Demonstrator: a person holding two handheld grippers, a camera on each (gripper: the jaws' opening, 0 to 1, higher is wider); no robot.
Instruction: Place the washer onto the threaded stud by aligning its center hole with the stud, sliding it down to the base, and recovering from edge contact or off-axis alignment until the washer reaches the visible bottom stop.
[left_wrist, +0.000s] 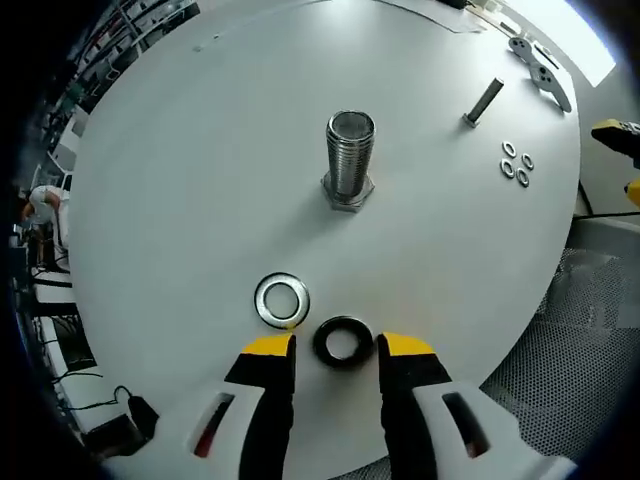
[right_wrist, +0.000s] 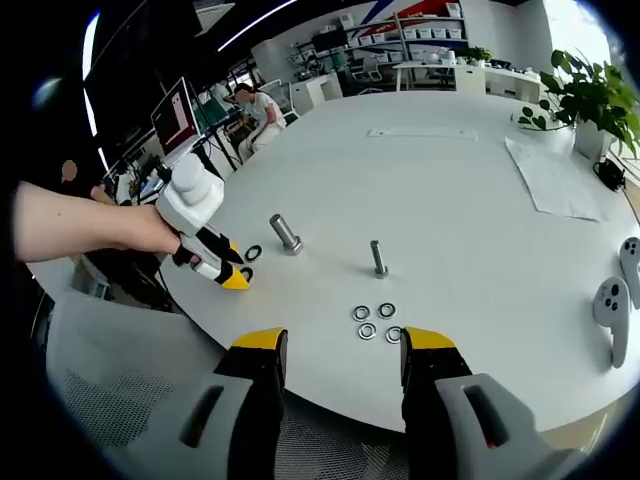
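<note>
Left gripper (left_wrist: 337, 348): jaws parted, low over the white table (left_wrist: 200, 180), nothing clamped; yellow-tipped fingers (left_wrist: 270, 348) flank a dark washer without touching it, as far as I can tell.
Dark washer (left_wrist: 343, 340): lies flat on the table between the left jaws, near the table's edge.
Silver washer (left_wrist: 281, 300): flat on the table, just beyond the left jaw tip, close beside the dark one.
Large threaded stud (left_wrist: 350, 158): upright on its hex base, mid-table, well apart from both washers; nothing on it.
Small bolt (left_wrist: 484, 102): stands farther off, toward the far side.
Small washers (left_wrist: 516, 163): cluster of four, near the small bolt.
Right gripper (right_wrist: 335, 350): jaws spread wide, held off the table edge, grasping nothing; the cluster of small washers sits just beyond the tips.
Right gripper view, other: a hand (right_wrist: 150, 230) holds the left gripper at the table edge beside the large stud.
Game controllers (right_wrist: 612, 300): white, on the table's right side.
Potted plant (right_wrist: 590, 100): far corner.
</note>
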